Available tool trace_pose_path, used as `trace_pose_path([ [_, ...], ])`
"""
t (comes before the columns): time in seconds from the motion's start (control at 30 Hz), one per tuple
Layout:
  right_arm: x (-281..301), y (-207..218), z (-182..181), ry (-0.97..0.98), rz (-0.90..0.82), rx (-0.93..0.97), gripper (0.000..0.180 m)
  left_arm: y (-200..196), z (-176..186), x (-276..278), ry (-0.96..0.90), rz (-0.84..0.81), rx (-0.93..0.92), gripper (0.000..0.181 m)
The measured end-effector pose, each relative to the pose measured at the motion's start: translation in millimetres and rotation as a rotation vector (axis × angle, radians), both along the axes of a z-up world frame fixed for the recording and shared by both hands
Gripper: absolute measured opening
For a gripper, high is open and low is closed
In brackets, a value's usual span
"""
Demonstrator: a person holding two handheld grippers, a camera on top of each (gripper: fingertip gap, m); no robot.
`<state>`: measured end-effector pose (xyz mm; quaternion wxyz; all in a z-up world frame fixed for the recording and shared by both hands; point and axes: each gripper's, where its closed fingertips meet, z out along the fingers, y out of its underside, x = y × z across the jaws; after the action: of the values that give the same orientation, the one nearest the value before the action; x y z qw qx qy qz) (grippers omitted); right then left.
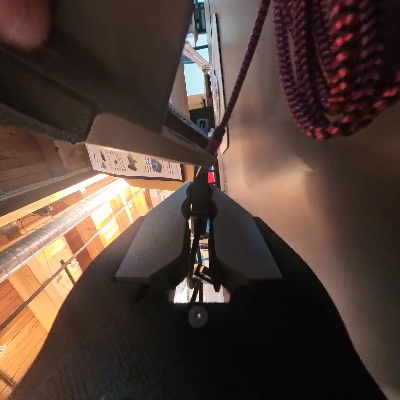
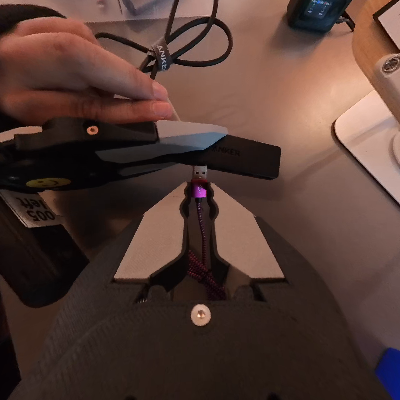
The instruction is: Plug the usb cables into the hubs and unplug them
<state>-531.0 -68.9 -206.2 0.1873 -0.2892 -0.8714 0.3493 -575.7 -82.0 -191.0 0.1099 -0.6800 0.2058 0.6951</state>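
In the right wrist view my right gripper (image 2: pixel 198 188) is shut on a magenta USB plug (image 2: pixel 199 190) with a purple-and-pink braided cable (image 2: pixel 202 233) running back between its fingers. The plug's metal tip (image 2: pixel 199 172) points at the side edge of a black hub (image 2: pixel 244 155) and reaches it; most of the metal shows. My left gripper (image 2: pixel 199 149) comes in from the left, shut on the hub, with a hand (image 2: pixel 75 75) on it. In the rolled left wrist view my left gripper (image 1: pixel 200 194) clamps the dark hub (image 1: pixel 200 207) edge-on. The right gripper (image 1: pixel 207 159) and plug (image 1: pixel 213 142) stand just beyond.
On the grey table (image 2: pixel 281 97) lie a black cable with a strap (image 2: pixel 184 54), a dark device with a screen (image 2: pixel 318 15), a white base plate (image 2: pixel 368 140), a wooden board (image 2: pixel 368 54) and a blue object (image 2: pixel 387 372). The braided cable's coil (image 1: pixel 335 75) lies near the left gripper. One gripper's finger ends stand about 5 cm off the other's.
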Motion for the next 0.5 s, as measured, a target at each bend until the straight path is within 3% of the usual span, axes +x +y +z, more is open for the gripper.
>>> trace_pose_path([
  [0.33, 0, 5, -4, -0.080, -0.043, 0.056, 0.012, 5, 2, -1, 0.064, -0.004, -0.043, 0.008],
  [0.5, 1, 10, -8, -0.047, -0.057, 0.192, 0.012, 10, -2, 1, 0.053, -0.014, -0.070, 0.009],
])
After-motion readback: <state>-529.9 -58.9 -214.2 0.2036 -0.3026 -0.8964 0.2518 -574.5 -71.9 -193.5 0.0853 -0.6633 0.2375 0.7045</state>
